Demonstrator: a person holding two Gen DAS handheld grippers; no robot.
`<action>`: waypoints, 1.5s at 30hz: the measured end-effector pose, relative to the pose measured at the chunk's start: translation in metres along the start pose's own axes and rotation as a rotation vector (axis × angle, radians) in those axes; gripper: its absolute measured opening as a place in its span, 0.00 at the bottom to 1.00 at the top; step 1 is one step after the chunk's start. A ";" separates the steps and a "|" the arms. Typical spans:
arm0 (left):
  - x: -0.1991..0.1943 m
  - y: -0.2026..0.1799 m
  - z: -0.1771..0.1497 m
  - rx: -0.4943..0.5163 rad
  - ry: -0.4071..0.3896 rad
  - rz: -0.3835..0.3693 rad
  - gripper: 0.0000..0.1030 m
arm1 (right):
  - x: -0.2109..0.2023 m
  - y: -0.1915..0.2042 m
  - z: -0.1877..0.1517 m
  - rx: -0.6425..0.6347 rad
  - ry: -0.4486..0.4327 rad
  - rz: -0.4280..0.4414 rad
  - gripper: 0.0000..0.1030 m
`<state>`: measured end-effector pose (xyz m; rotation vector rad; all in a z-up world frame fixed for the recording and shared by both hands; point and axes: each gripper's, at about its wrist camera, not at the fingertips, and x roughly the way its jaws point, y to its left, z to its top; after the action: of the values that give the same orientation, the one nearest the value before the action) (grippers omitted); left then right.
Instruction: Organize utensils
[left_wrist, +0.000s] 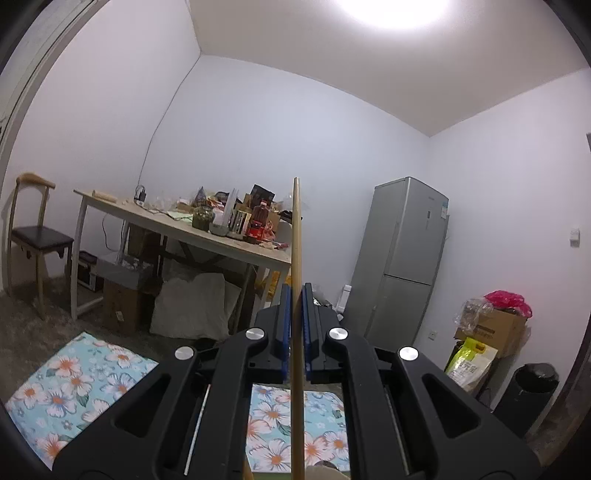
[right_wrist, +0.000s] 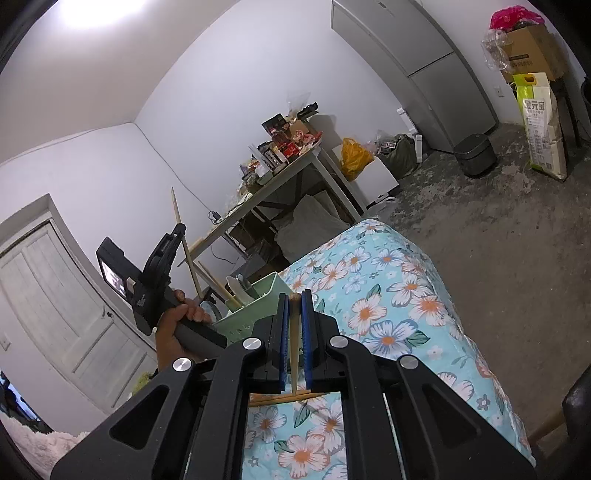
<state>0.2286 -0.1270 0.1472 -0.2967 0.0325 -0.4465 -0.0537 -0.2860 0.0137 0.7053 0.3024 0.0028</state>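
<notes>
- Chopstick (left_wrist: 296, 258), long and pale wood, clamped upright between the blue pads of the left gripper (left_wrist: 296, 295); tip standing well above the fingers, lower end running down out of view at the bottom edge.
- Left gripper pointing level toward a cluttered table (left_wrist: 221, 243) and a grey fridge (left_wrist: 402, 258); jaws narrowed tight on the stick.
- Seen from the right wrist view: left hand (right_wrist: 181, 321) wrapped around the black handle, gripper raised and tilted, its chopstick (right_wrist: 177, 210) poking up past the fingers, lower end slanting down toward the basket.
- Right gripper (right_wrist: 294, 299) angled slightly downward, jaws pinched on a second, shorter utensil (right_wrist: 294, 339), wooden, tapered, rounded brown end up; which kind, cannot tell.
- Green basket (right_wrist: 273, 291) just beyond the right gripper's tips, holding several utensils, among them more wooden sticks leaning left.
- Floral cloth (right_wrist: 388, 295), blue with white flowers, under the basket.
- More chopsticks (right_wrist: 284, 398) lying flat on the cloth beneath the right gripper.
</notes>
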 end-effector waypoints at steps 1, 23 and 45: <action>0.002 0.002 0.002 -0.004 0.002 0.000 0.05 | 0.001 0.000 0.000 0.000 0.001 0.001 0.07; -0.008 -0.016 0.009 0.081 -0.037 0.014 0.05 | 0.003 0.000 0.000 -0.018 0.006 0.007 0.07; -0.118 0.083 0.025 -0.230 0.124 -0.286 0.04 | -0.030 0.125 0.064 -0.314 -0.164 0.118 0.07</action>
<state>0.1595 0.0024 0.1429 -0.5031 0.1653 -0.7468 -0.0524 -0.2347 0.1474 0.4077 0.0990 0.1021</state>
